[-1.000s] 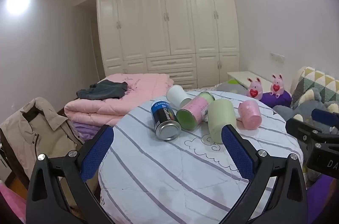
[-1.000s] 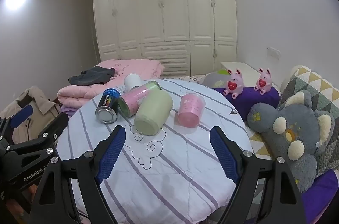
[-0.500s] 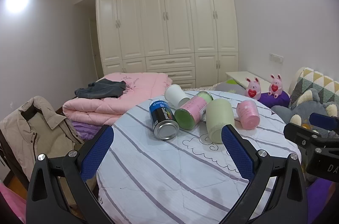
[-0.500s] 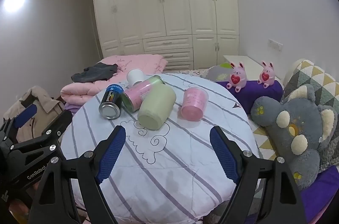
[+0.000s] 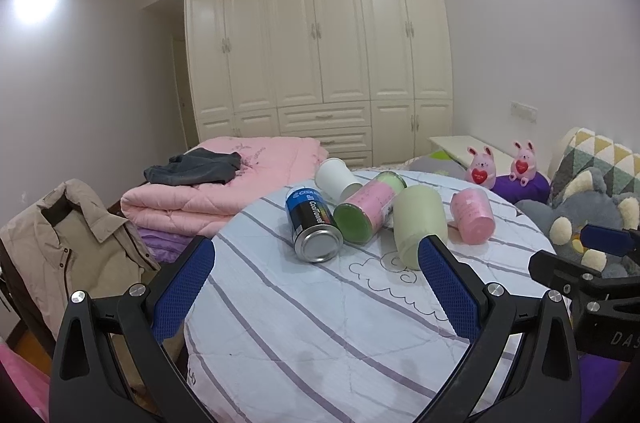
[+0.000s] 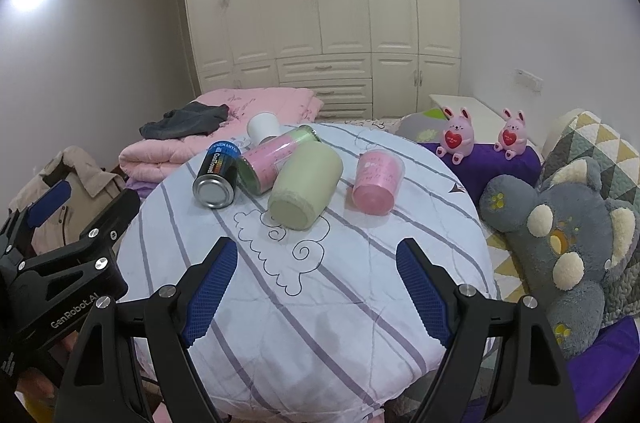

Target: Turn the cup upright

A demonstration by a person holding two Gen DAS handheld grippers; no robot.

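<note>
A pale green cup lies on its side on the round striped table, base toward me; it also shows in the left wrist view. A pink cup lies tilted to its right, also seen in the left wrist view. A white cup lies at the far edge. My right gripper is open and empty, short of the cups. My left gripper is open and empty over the table's near left part.
A blue-black can and a pink-green canister lie beside the green cup. A folded pink quilt lies behind, a beige jacket at left. A grey plush, pillows and pink bunnies are at right.
Both grippers have drifted slightly; the right view has tilted down a little and closer to the table. The cups and cans have not moved. Both stay open.
</note>
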